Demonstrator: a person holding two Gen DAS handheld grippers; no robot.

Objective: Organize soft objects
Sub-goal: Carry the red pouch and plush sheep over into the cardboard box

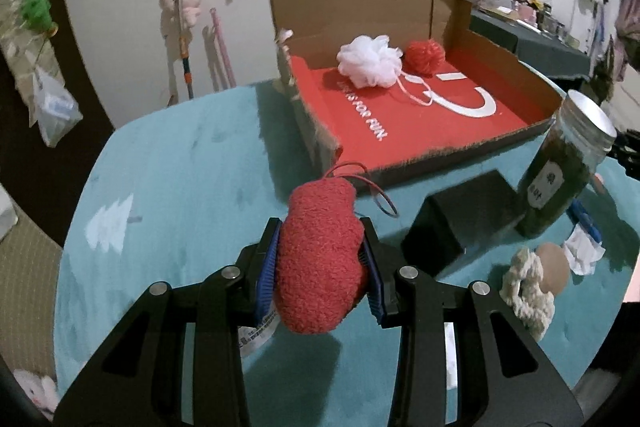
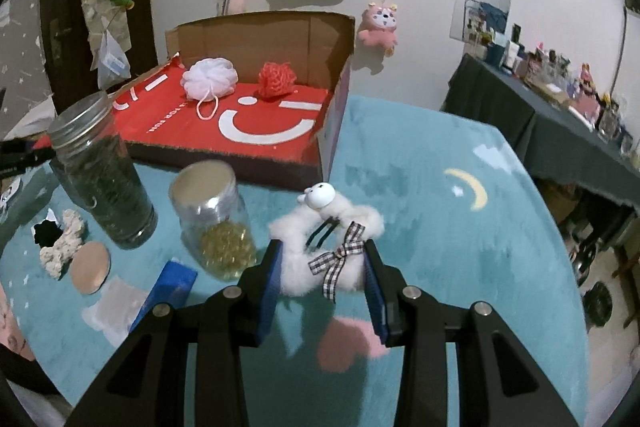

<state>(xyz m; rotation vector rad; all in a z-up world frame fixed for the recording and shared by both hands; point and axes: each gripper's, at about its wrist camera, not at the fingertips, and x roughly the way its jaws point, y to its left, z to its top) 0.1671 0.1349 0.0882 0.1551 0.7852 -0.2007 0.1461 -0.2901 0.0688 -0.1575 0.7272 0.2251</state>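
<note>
The red fuzzy mitten [image 1: 320,259], clamped lengthwise in the left gripper [image 1: 322,259], and the white fluffy sheep toy [image 2: 328,247], pinched in the right gripper [image 2: 324,267], both hang above the teal table [image 1: 168,187] just short of the cardboard box [image 1: 400,123], whose low near edge lies straight ahead of each.

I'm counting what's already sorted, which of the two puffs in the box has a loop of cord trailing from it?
The white mesh bath puff, left of the red puff in the right wrist view; its pale pink cord loop lies on the cardboard box floor.
</note>
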